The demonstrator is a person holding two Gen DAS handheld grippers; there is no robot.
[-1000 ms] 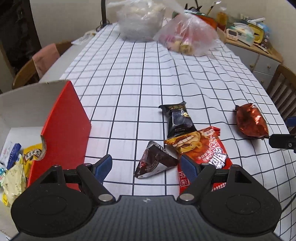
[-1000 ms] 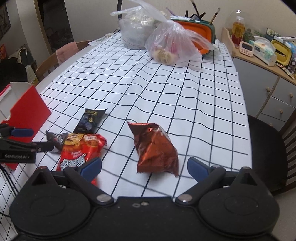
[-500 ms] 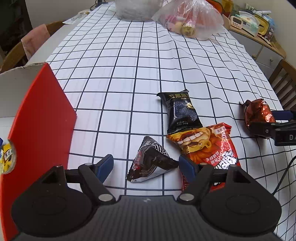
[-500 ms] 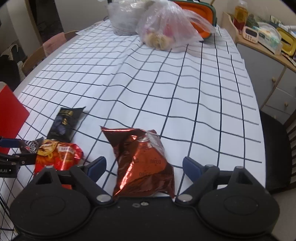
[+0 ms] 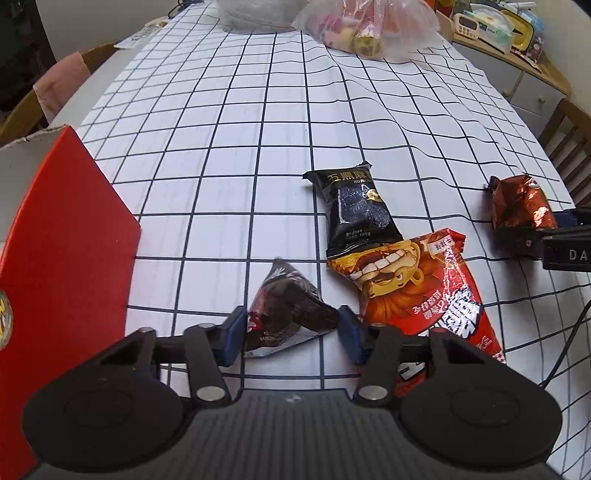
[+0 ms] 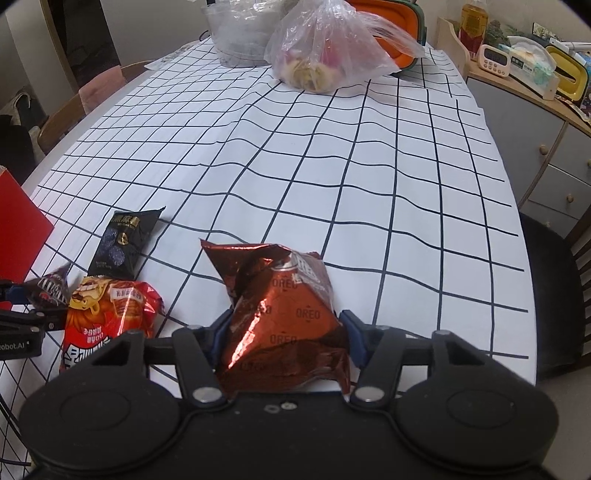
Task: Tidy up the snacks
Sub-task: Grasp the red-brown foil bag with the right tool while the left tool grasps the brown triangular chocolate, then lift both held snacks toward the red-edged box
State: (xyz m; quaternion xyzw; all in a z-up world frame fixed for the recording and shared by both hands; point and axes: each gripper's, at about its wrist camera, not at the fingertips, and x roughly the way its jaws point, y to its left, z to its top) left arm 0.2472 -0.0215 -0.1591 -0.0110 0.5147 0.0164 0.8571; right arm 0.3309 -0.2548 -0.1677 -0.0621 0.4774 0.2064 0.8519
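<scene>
1. Left wrist view: the left tongs are closed on the small dark triangular pack, one blue pad pressed against each side of it, the pack lying on the checked cloth.
2. Just to the right of these tongs lies the red lion bag; its lower end runs under the right finger's arm, so it crowds that side of the grip.
3. Ahead and slightly right, the black sesame pack rests with its near end overlapping the top of the red bag.
4. To the left stands the red box flap, near the left finger but apart from it.
5. Far ahead, two clear plastic bags sit at the cloth's far end.
6. Right wrist view: the right tongs grip the foil Oreo bag, its crumpled sides squeezed between the pads and its top rising ahead of the fingers, hiding the cloth just beyond.
7. To the left of these tongs lie the red bag and the black pack, well apart from the Oreo bag.
8. Further left, the left tongs show at the frame edge with the dark pack.
9. To the right stand a dark chair and a grey cabinet, off the table.
</scene>
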